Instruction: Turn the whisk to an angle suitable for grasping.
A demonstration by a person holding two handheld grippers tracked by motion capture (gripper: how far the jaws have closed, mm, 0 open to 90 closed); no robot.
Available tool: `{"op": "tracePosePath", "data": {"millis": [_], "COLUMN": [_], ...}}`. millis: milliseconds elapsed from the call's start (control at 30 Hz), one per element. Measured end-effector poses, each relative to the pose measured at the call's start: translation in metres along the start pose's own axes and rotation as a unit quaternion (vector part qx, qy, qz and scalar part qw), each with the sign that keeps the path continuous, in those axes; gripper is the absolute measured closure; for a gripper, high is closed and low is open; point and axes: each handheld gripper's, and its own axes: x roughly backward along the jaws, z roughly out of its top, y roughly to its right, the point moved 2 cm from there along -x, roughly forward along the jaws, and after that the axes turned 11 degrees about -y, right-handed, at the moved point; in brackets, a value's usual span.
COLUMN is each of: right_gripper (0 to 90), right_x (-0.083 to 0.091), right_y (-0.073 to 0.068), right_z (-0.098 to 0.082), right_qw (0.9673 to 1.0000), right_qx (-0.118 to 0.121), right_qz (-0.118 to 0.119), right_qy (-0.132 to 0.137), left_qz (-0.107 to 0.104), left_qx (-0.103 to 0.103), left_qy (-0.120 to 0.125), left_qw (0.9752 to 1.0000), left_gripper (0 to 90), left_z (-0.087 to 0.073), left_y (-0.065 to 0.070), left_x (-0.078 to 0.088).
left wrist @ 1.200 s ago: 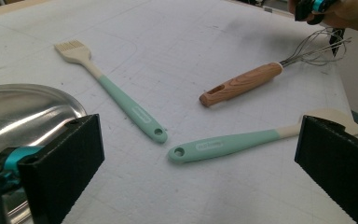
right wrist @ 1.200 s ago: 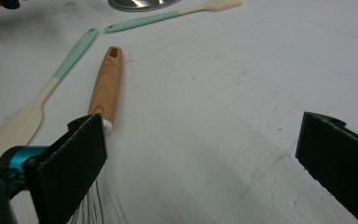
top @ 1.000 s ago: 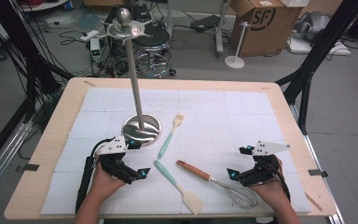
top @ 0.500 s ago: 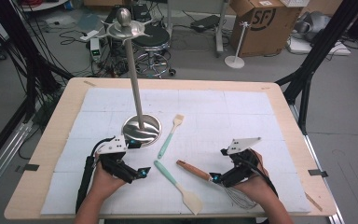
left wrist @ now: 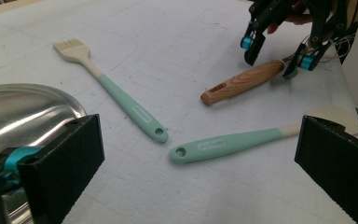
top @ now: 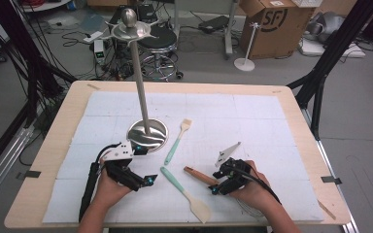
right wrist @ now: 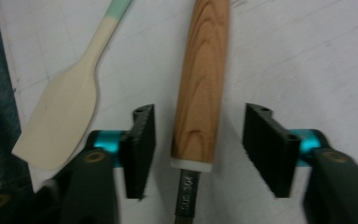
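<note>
Whisk (top: 205, 175) handle lying on the white mat (top: 252, 121), my right gripper (top: 222, 186) straddling it.

I'm seeing a round, tapered handle of grained wood with a pale collar and a steel stem at its near end; in the right gripper view (right wrist: 200, 84) its long axis is running straight away between the ribbed black pads (right wrist: 142, 149), which have just been closing but are not yet pressing on it. My left gripper (top: 143, 180) is idling wide open near the shiny steel stand base (top: 148, 133). A mint-handled spatula (top: 187, 194) and brush (top: 177, 141) are lying just beside.
</note>
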Motion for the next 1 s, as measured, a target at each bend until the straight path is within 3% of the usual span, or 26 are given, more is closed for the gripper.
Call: {"op": "tracePosePath", "data": {"millis": [67, 100, 133, 300, 567, 800, 1000], "right_gripper": [57.9, 57.9, 66.6, 70.1, 70.5, 69.1, 61.5], "right_x": [0.001, 0.001, 0.002, 0.006, 0.011, 0.011, 0.020], "right_y": [-0.001, -0.001, 0.000, 0.002, 0.017, 0.020, 0.024], "right_z": [0.001, 0.001, 0.000, -0.002, -0.008, -0.009, -0.015], "right_qw": [0.9998, 0.9998, 0.9999, 0.9996, 0.9981, 0.9985, 0.9989], "right_qx": [0.007, 0.007, 0.004, -0.002, -0.020, -0.021, -0.041], "right_qz": [-0.020, -0.020, -0.014, -0.026, -0.058, -0.049, -0.019], "right_qy": [-0.004, -0.004, -0.008, -0.009, -0.012, -0.012, 0.017], "left_qz": [0.000, 0.000, 0.000, 0.002, 0.001, 0.002, 0.001], "left_qx": [0.000, 0.000, 0.000, -0.001, 0.000, 0.001, -0.001], "left_qy": [-0.001, -0.002, -0.002, -0.005, -0.008, -0.010, -0.009], "left_qw": [1.0000, 1.0000, 1.0000, 1.0000, 1.0000, 0.9999, 1.0000], "left_gripper": [1.8, 1.8, 1.8, 1.8, 1.8, 1.8, 1.8], "left_z": [0.000, 0.000, 0.000, 0.000, -0.001, -0.001, -0.001], "left_y": [0.000, 0.000, 0.000, 0.001, 0.001, 0.001, 0.001], "left_x": [-0.001, -0.001, -0.001, -0.001, -0.002, -0.002, -0.002]}}
